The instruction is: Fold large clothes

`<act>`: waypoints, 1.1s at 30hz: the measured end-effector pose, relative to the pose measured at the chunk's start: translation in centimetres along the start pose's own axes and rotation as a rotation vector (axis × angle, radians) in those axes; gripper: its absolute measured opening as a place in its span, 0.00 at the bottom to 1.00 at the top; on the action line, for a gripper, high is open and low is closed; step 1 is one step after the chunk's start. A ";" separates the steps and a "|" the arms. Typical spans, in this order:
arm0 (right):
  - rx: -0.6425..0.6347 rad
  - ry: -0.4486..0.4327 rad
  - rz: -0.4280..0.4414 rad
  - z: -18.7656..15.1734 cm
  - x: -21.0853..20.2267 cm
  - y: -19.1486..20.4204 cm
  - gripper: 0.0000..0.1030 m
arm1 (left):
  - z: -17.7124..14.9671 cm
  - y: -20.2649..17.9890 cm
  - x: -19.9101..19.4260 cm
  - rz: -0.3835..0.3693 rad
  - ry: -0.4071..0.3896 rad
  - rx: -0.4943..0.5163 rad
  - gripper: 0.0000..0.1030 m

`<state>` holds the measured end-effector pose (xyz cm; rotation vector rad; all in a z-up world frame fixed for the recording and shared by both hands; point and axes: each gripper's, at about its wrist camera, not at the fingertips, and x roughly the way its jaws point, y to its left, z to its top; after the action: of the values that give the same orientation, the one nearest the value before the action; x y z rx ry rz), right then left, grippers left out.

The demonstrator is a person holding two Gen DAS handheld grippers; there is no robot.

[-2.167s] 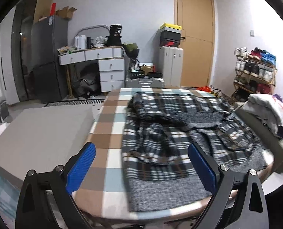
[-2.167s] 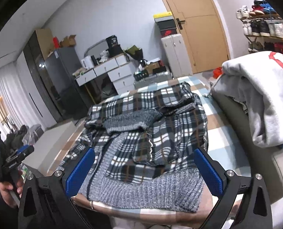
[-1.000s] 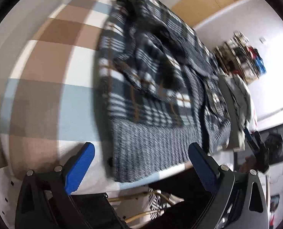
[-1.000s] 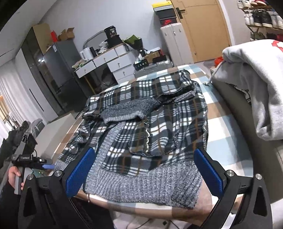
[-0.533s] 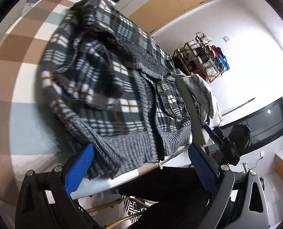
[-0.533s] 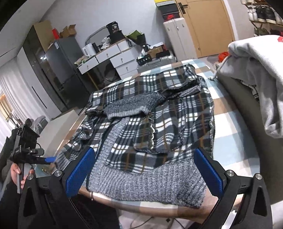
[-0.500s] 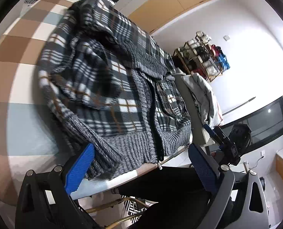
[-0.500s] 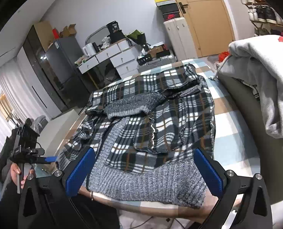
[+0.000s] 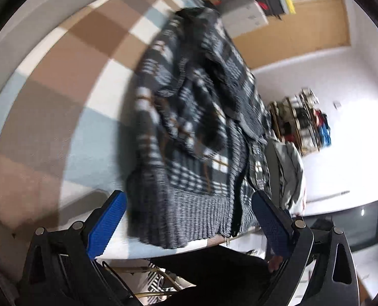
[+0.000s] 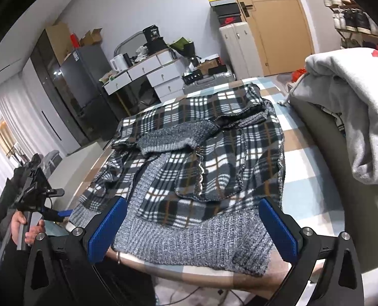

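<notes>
A large plaid jacket with grey knit hem and collar lies rumpled on the checked table. Its hem hangs slightly over the near edge. My right gripper is open just in front of the hem, touching nothing. In the left wrist view, blurred and tilted, the same jacket spreads over the checked cloth. My left gripper is open with the grey hem's left end between its blue pads, apart from them. The right view shows the left gripper held in a hand beside the table's left corner.
A pile of grey clothing rests on a grey ledge right of the table. Behind stand a desk with drawers, a fridge, a white cabinet and a wooden door. A shoe rack stands by the wall.
The left gripper has swung and tilted hard, its view turning along the jacket's left side and closing on the hem. The right gripper has crept slightly closer to the hem.
</notes>
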<state>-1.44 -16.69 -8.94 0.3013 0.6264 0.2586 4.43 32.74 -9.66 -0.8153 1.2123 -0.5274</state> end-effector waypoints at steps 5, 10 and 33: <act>-0.005 -0.001 0.001 0.0 0.0 0.1 1.00 | -0.3 -1.8 2.0 0.140 0.046 0.086 0.92; -0.005 -0.002 0.005 0.0 -0.1 0.0 1.00 | -1.6 -5.3 5.0 0.285 0.126 0.309 0.58; 0.558 0.239 0.227 -1.7 4.2 -10.5 1.00 | -1.8 -5.6 3.9 0.072 0.073 0.316 0.06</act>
<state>2.28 -24.70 -16.19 0.8906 0.8988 0.3380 4.17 25.90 -7.82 -0.4862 1.1829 -0.6741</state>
